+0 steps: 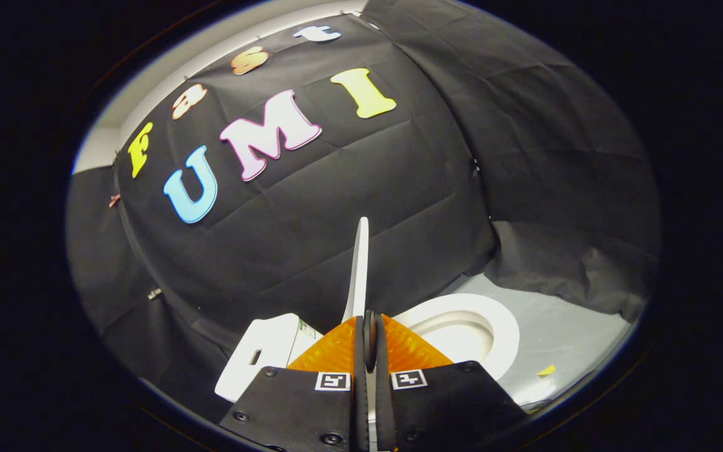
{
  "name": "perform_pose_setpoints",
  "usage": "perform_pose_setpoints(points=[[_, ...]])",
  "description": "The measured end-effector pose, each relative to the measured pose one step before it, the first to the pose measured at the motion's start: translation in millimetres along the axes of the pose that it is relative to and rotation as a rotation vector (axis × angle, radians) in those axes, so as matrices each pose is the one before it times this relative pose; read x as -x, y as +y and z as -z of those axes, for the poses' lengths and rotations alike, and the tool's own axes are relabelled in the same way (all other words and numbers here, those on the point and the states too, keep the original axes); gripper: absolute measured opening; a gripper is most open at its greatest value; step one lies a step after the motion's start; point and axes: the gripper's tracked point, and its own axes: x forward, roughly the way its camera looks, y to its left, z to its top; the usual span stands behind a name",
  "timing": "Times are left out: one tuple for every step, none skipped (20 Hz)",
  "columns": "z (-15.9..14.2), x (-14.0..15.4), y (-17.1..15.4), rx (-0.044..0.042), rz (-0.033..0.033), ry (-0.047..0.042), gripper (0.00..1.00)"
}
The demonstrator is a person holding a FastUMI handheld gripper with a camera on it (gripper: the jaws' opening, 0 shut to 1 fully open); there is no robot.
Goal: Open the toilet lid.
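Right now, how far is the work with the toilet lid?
Done: the toilet lid is raised, standing about upright and seen edge-on, and the seat ring and bowl lie uncovered beside it. In hand: the gripper has its orange fingers closed on the lid's edge. Left: probably to lean the lid back toward the tank and let go.
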Motion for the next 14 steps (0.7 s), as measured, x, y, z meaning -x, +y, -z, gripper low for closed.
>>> perform_pose_setpoints(points=[[-0.81, 1.66, 10.9, 0.04036, 0.00607, -0.0058, 0.09], [-1.07, 1.29, 11.94, 0.03997, 0.00194, -0.00662, 0.09], [-1.32, 1.38, 12.76, 0.04045, 0.0013, -0.0061, 0.1], [-0.12, 1.74, 13.68, 0.04347, -0.00201, -0.00573, 0.09], [-1.49, 1.54, 13.66, 0.04215, -0.00313, -0.00686, 0.09], [-1.48, 2.48, 14.08, 0.03849, -0.00639, -0.00783, 0.09], [-1.51, 1.45, 13.53, 0.02981, -0.00714, -0.00506, 0.1], [-0.31, 0.5, 12.85, 0.02531, -0.00428, -0.00255, 0.09], [-0.36, 0.75, 12.37, 0.0221, -0.001, -0.00135, 0.09], [-0.13, 0.95, 12.28, 0.02055, -0.00289, -0.00211, 0.1], [-0.31, 0.45, 13.16, 0.02094, -0.00739, -0.00267, 0.1], [0.25, 0.84, 13.91, 0.02601, -0.01077, -0.00071, 0.1], [1.01, 0.36, 13.3, 0.0301, -0.01453, 0.00019, 0.11], [0.41, 0.79, 11.57, 0.02827, -0.01465, -0.00012, 0.12]])
